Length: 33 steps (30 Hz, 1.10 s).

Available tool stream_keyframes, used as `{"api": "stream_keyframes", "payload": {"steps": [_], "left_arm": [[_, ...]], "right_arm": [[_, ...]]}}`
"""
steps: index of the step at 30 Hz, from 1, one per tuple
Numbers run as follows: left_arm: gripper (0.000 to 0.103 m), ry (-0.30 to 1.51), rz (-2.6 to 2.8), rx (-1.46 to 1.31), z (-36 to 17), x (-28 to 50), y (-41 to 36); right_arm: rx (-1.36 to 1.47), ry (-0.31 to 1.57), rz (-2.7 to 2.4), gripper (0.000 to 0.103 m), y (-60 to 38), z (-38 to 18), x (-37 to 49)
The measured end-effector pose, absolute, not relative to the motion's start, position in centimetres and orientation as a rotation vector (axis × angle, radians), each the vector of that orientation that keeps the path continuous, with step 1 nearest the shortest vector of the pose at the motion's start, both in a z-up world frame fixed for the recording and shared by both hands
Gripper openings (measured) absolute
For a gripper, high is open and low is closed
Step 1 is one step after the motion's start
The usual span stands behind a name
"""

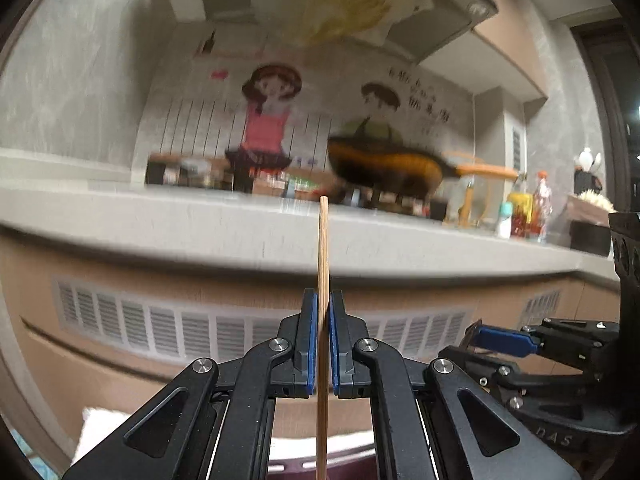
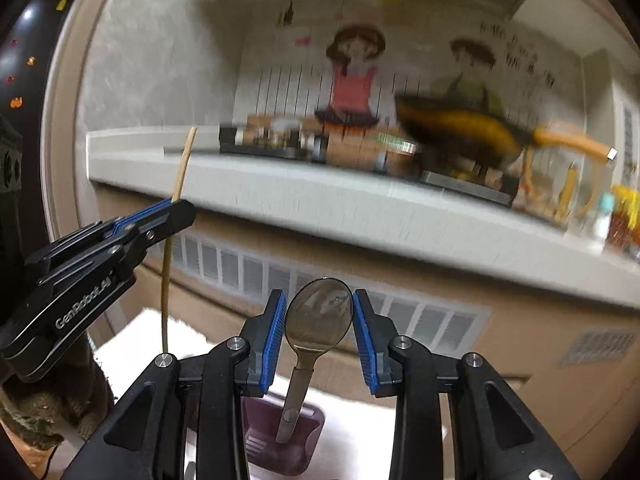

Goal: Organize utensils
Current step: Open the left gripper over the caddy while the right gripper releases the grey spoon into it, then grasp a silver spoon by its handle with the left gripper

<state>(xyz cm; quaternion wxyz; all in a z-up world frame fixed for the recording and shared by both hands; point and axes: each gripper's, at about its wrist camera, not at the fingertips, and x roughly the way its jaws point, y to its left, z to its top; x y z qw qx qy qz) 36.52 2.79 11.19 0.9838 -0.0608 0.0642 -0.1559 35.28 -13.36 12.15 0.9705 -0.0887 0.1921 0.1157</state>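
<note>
My left gripper is shut on a wooden chopstick that stands upright between its blue pads. From the right wrist view the same left gripper shows at the left with the chopstick running through it. My right gripper is shut on a metal spoon, its pads pressing the sides of the bowl while the handle hangs down. The right gripper's blue finger appears at the lower right of the left wrist view. A dark purple utensil tray lies below on a white cloth.
Ahead runs a grey countertop with beige cabinet fronts and vent grilles beneath. On it stand a yellow-black pan, spice jars and bottles. A cartoon poster covers the back wall. A sleeve shows at lower left.
</note>
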Motion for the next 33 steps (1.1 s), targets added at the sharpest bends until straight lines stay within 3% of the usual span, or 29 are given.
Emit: {"api": "stream_keyframes", "payload": {"steps": [9, 12, 19, 22, 28, 30, 33], "left_arm": [[0.01, 0.424, -0.306, -0.205, 2.7, 40.2, 3.4], [0.024, 0.5, -0.302, -0.253, 1.5, 40.2, 4.1], [0.057, 0.513, -0.255, -0.224, 2.3, 36.6, 5.3], [0.065, 0.523, -0.263, -0.192, 2.6, 34.6, 5.8], [0.07, 0.574, -0.288, -0.113, 1.2, 29.6, 6.9], [0.07, 0.613, -0.293, -0.083, 0.2, 28.0, 7.7], [0.07, 0.683, -0.295, -0.029, -1.5, 25.8, 9.0]], "right_arm": [[-0.153, 0.625, 0.305, 0.032, -12.9, 4.2, 38.1], [-0.12, 0.678, 0.323, 0.042, -13.2, 2.9, 38.1], [-0.151, 0.643, 0.278, 0.053, -14.1, 2.9, 35.1], [-0.165, 0.626, 0.256, 0.062, -14.3, 3.3, 33.6], [-0.23, 0.627, 0.216, 0.066, -14.4, 1.9, 29.9], [-0.26, 0.634, 0.205, 0.077, -14.2, 0.9, 28.5], [-0.285, 0.635, 0.205, 0.08, -14.1, -0.4, 26.3]]}}
